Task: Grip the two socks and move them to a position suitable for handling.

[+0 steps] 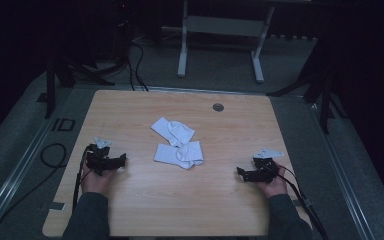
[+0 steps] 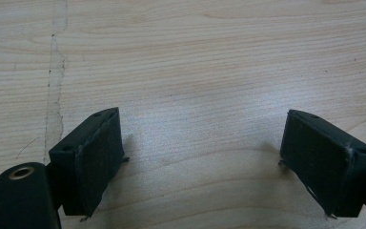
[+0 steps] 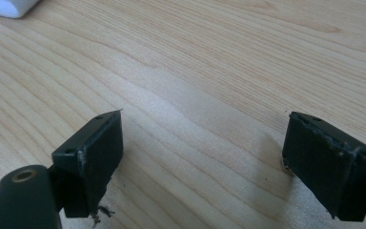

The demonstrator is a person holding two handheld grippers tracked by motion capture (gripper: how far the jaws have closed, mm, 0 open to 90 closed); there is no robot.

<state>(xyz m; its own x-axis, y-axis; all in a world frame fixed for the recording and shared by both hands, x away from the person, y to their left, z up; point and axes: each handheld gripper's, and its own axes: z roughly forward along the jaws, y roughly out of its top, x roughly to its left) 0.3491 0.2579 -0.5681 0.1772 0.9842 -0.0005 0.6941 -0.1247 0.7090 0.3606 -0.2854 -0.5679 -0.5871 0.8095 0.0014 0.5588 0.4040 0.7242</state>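
Left tongs [image 1: 121, 160]: wide apart, holding nothing, low over bare tabletop [image 1: 145, 210].
Right tongs [image 1: 241, 172]: wide apart, holding nothing, low over the tabletop.
Socks: two white socks, far sock [image 1: 172, 131] and near sock [image 1: 180, 155], mid-tabletop, touching, between the tongs and apart from both.
Progress: judged not begun; socks untouched, all handling left.
Writing: none readable.
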